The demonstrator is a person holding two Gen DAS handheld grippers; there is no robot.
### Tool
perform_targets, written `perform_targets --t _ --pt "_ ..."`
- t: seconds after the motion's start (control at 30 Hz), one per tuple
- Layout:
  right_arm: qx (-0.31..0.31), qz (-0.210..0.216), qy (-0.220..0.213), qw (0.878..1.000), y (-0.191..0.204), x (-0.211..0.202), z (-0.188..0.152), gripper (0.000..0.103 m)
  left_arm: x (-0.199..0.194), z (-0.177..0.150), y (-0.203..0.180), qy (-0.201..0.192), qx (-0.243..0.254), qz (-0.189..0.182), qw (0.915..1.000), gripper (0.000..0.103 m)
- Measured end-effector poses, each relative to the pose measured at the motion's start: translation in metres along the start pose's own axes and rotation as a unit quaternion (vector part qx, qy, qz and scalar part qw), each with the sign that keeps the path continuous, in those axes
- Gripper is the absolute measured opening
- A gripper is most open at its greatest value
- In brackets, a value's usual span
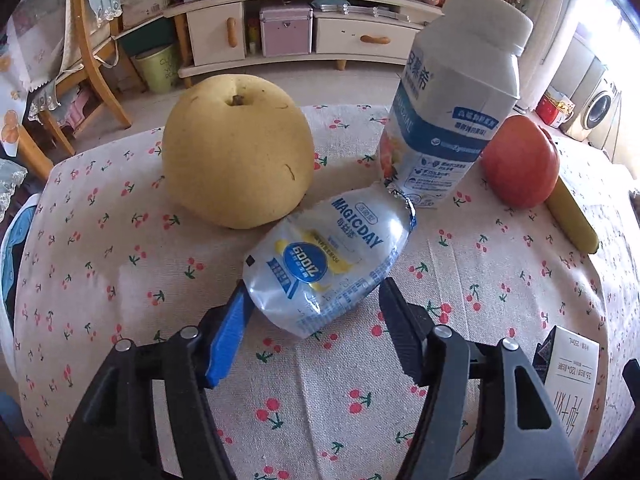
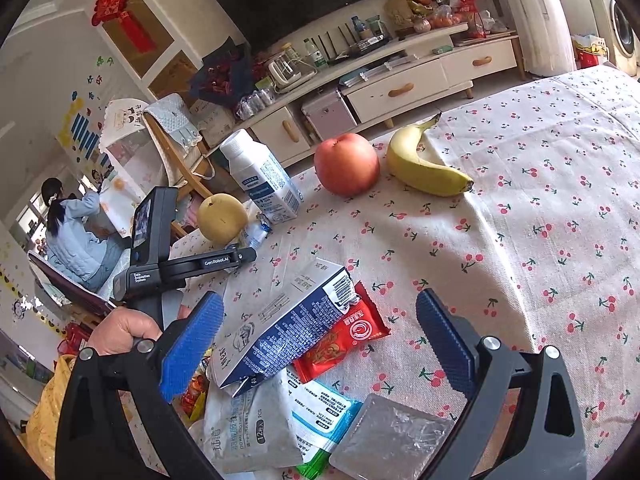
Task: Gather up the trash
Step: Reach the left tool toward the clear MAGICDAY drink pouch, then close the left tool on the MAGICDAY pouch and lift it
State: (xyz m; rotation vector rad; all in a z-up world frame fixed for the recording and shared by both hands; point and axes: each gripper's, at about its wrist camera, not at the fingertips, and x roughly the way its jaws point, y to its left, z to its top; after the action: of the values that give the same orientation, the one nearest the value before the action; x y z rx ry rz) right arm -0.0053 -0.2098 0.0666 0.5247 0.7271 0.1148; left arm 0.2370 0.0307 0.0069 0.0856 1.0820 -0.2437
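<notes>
My left gripper (image 1: 316,300) pinches the crumpled plastic bottle (image 1: 326,260) lying on the cherry tablecloth (image 1: 120,264) between the pear (image 1: 238,150) and the upright yogurt carton (image 1: 448,112), while my right gripper (image 2: 320,336) hangs spread above flattened cartons and wrappers (image 2: 304,344).

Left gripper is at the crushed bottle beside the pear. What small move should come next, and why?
Probably lift it straight up. The left gripper has its fingers against both sides of the crushed bottle, which lies on the cloth close to the pear and the carton; a straight lift avoids nudging either.
</notes>
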Motion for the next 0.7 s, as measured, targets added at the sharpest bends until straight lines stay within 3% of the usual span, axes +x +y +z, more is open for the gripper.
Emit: perform_targets --t 0.23,0.43,0.53,0.63,0.7 --pt "0.000 -0.007 -0.003 1.000 -0.003 -0.001 0.001 0.096 -0.012 -0.022 -0.005 -0.008 -0.004 0.000 1.0000 0.038" --pt "0.002 -0.008 -0.005 1.000 -0.006 -0.003 0.001 0.096 -0.021 -0.038 -0.020 0.000 0.015 -0.051 0.9986 0.037" --pt "-0.004 -0.006 -0.004 1.000 -0.004 -0.004 0.000 0.096 -0.029 -0.039 -0.023 -0.015 0.030 -0.024 0.9992 0.044" --pt "-0.006 -0.005 -0.003 1.000 -0.003 -0.003 0.000 0.096 -0.033 -0.026 -0.021 -0.036 0.034 0.001 0.9988 0.061" --pt "-0.005 -0.003 -0.002 1.000 -0.003 -0.002 0.000 0.096 -0.027 -0.016 -0.019 -0.031 0.032 0.014 0.9989 0.064"
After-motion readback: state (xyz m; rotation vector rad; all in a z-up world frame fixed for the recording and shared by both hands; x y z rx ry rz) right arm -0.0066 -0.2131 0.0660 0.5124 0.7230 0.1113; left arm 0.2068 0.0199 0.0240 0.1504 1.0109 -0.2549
